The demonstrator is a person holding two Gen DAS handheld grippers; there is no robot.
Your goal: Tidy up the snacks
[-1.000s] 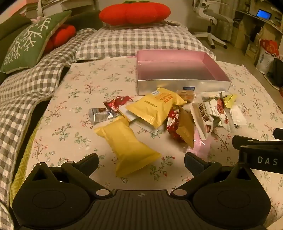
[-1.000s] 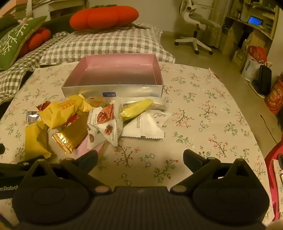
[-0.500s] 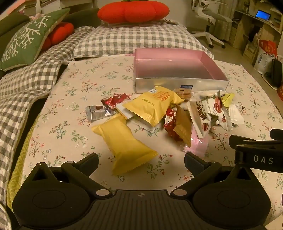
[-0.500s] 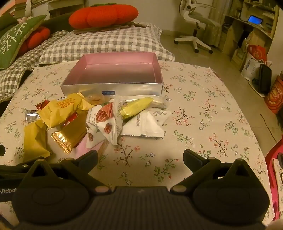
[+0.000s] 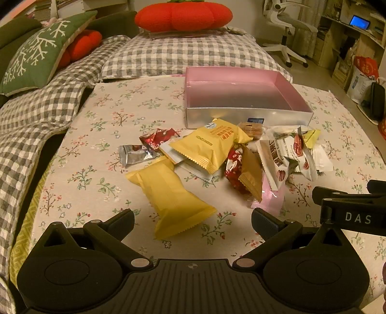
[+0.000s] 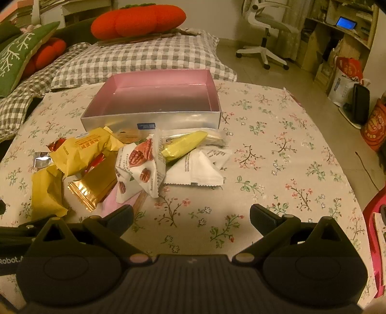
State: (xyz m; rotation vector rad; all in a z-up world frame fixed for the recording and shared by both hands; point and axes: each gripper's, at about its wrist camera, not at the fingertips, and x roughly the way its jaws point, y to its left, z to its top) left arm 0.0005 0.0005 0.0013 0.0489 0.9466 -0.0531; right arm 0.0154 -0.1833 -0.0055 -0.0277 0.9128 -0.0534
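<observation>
A pile of wrapped snacks lies on the floral tablecloth [image 5: 101, 116] in front of an empty pink box [image 5: 241, 94], also in the right wrist view [image 6: 159, 96]. A plain yellow packet [image 5: 171, 195] lies nearest my left gripper [image 5: 193, 218], which is open and empty just short of it. Behind it lie a printed yellow packet [image 5: 212, 145], a gold packet [image 5: 251, 174], red and silver wrappers [image 5: 144, 147] and white nut packets [image 5: 284, 154]. My right gripper [image 6: 191, 217] is open and empty over bare cloth, near the white nut packets [image 6: 144, 166] and a white sachet [image 6: 200, 169].
Checked cushions [image 5: 183, 55], a green pillow [image 5: 36, 60] and a red pumpkin cushion [image 5: 183, 15] lie behind and left of the table. An office chair [image 6: 263, 31], shelves and bags [image 6: 347, 77] stand at the right. The right gripper's body [image 5: 349, 212] shows in the left wrist view.
Both views have shifted slightly, so the box and snacks sit a little lower and closer in the frame. Both grippers stay open; no snack has moved.
</observation>
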